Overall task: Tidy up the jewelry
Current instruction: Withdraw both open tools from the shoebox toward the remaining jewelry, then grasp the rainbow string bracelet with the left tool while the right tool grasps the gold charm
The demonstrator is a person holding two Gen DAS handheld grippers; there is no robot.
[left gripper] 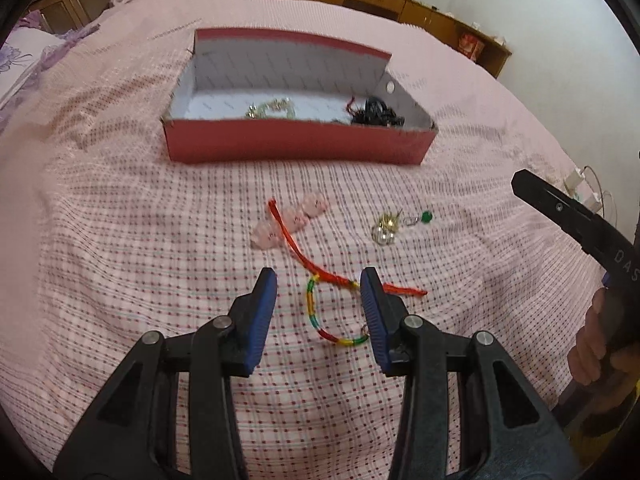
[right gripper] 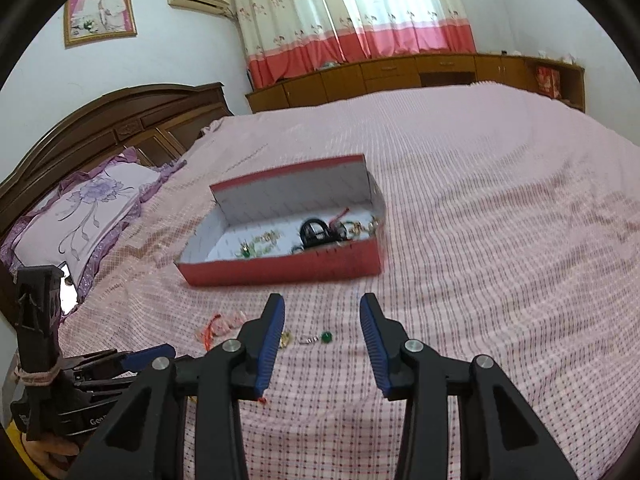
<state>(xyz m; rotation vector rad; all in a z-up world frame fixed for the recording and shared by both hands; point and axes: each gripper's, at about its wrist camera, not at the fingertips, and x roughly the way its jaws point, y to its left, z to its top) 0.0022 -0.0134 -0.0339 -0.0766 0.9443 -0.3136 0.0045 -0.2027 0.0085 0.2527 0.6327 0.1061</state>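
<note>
My left fingers [left gripper: 319, 280] spread, nothing pinched; multicoloured cord bracelet [left gripper: 316, 312] on bed [left gripper: 120, 260] between them. My right fingers [right gripper: 322, 304] spread, empty; green-bead earring [right gripper: 320, 337] between tips. Red box [left gripper: 296, 146] beyond.

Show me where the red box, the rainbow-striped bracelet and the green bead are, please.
red box [left gripper: 296, 148]: left wrist view, on its near outer wall.
rainbow-striped bracelet [left gripper: 312, 308]: left wrist view, on the striped cord's left curve.
green bead [right gripper: 326, 336]: right wrist view, on the bead itself.

Pink bedspread [left gripper: 120, 240]: red box [left gripper: 296, 146], bracelets [left gripper: 320, 308], earring [left gripper: 400, 222].
</note>
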